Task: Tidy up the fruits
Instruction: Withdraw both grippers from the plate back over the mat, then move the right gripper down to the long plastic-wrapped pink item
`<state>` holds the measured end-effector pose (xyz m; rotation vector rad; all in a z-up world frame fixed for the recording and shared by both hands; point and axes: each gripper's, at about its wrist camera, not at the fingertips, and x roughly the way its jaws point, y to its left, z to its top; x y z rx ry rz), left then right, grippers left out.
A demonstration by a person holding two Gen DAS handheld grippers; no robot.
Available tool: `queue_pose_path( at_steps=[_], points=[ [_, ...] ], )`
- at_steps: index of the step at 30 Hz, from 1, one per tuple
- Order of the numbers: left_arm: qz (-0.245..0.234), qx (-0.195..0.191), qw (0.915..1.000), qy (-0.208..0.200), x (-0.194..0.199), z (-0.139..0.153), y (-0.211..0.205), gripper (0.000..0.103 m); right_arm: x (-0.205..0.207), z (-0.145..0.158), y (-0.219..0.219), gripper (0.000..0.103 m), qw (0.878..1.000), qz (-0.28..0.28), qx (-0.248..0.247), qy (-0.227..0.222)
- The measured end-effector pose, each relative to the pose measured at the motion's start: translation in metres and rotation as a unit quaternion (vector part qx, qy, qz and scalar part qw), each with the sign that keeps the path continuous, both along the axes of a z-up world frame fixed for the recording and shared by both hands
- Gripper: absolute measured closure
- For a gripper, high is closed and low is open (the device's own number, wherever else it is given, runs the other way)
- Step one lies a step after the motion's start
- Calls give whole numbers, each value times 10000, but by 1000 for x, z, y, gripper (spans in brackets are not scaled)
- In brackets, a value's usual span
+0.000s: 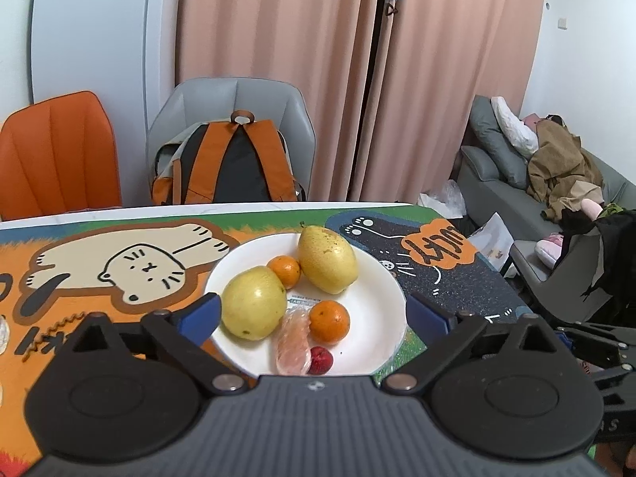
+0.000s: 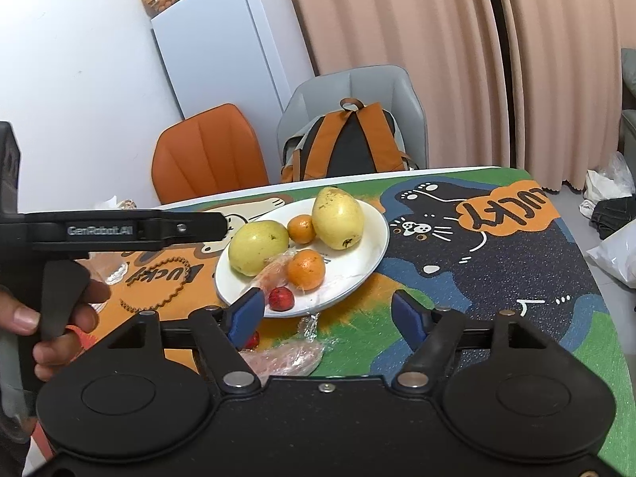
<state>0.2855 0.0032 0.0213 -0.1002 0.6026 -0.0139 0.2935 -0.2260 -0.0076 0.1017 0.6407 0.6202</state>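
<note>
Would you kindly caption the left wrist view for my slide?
Open left gripper above a white plate holding two pears, two oranges and a small red fruit.

I see a plate (image 1: 381, 298): glossy white ceramic. Mat (image 2: 516, 278): matt, grainy printed cloth. Wrapped fruit (image 1: 293, 338): clear crinkled plastic film.

1. This is a home, a combined dining and living room.
2. Floor-length pink curtains (image 1: 278, 59) fill the upper middle of the left wrist view.
3. A white fridge (image 2: 222, 47) stands against the wall at the upper left of the right wrist view, with boxes on top.
4. An orange chair (image 1: 59, 151) and a grey chair (image 1: 238, 99) sit behind the table; a backpack (image 1: 230, 167) rests on the grey one.
5. The table (image 2: 497, 246) wears a cartoon cat mat.
6. At the right edge, a grey sofa (image 1: 493, 159) holds cushions and heaped clothes.
</note>
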Motion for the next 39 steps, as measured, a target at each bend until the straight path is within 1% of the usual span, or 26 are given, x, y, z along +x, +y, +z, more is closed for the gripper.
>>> queue_pose_path(
  at_steps=[5,10,14,19,27,39],
  points=[
    [45,-62,9999,-80,-15,5,7,3,-5,3,1,27,10000,-11,-20,-30],
    [111,-124,9998,-136,-28,7,15,2,-10,8,4,15,9999,-11,-49,-117],
    [206,-168,9995,-194,-39,10,24,0,-14,13,6,13,9999,8,-55,-152],
    [301,-248,9989,-263,-53,12,33,0,-19,16,8,0,9998,13,-34,-181],
    [390,-369,9981,-293,-71,8,44,0,-23,16,7,0,10000,-50,0,-62],
    [541,-493,9969,-287,-101,-4,59,0,-34,10,9,0,9999,-9,-135,-25]
  ],
)
